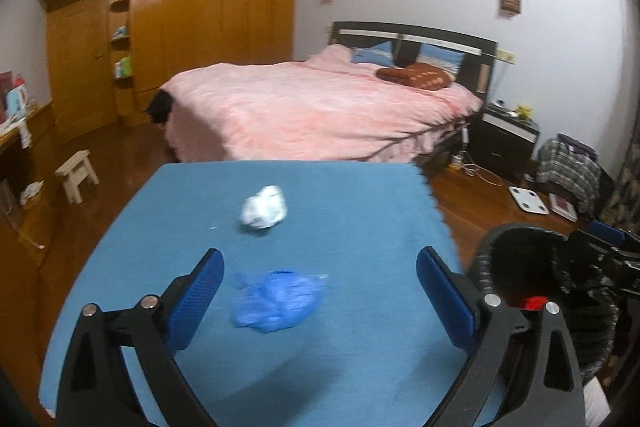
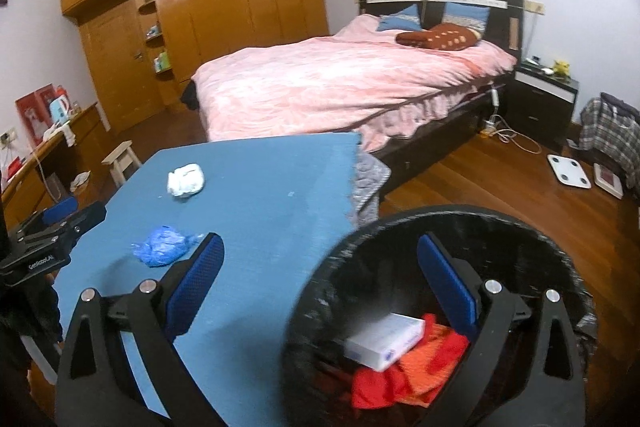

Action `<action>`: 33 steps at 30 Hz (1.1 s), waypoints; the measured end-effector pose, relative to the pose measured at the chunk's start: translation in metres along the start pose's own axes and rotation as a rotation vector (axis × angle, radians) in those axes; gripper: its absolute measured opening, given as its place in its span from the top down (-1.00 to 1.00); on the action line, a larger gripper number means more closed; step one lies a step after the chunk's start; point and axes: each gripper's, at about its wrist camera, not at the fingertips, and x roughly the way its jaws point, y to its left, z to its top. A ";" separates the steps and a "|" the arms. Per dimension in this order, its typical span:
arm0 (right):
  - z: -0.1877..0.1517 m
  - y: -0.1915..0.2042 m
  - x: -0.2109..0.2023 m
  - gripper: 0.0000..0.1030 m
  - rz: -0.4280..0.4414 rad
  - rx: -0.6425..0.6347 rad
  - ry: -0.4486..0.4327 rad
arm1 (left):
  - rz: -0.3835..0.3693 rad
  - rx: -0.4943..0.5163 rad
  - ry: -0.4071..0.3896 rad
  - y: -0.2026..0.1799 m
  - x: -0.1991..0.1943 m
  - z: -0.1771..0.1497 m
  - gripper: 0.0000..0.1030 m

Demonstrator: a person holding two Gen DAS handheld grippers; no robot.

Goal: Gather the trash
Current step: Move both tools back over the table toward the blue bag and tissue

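A crumpled blue plastic bag lies on the blue-covered table, between and just ahead of my open, empty left gripper. A crumpled white paper ball lies farther back on the table. Both show in the right wrist view: the blue bag and the white ball. My right gripper is open and empty, above the near rim of a black trash bin right of the table. In the bin lie a white box and red-orange trash. The left gripper shows at the left edge.
A bed with a pink cover stands behind the table. A small white stool is on the wood floor at left, by a desk. A nightstand, a white scale and a plaid bag are at right.
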 end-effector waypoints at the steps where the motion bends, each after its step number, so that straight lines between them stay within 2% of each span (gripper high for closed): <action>1: 0.001 0.007 0.006 -0.84 0.008 -0.005 0.003 | 0.015 -0.007 0.003 0.009 0.001 -0.002 -0.85; 6: 0.002 0.038 0.031 -0.84 0.040 -0.027 0.015 | 0.075 -0.020 0.009 0.042 0.009 -0.012 -0.85; 12: 0.000 0.080 0.065 -0.84 0.070 -0.063 0.033 | 0.114 -0.045 0.021 0.077 0.023 -0.020 -0.85; 19: -0.005 0.119 0.102 -0.84 0.099 -0.073 0.063 | 0.127 -0.045 0.042 0.102 0.035 -0.029 -0.85; 33: -0.019 0.174 0.158 -0.84 0.137 -0.128 0.159 | 0.158 -0.091 0.072 0.147 0.052 -0.040 -0.85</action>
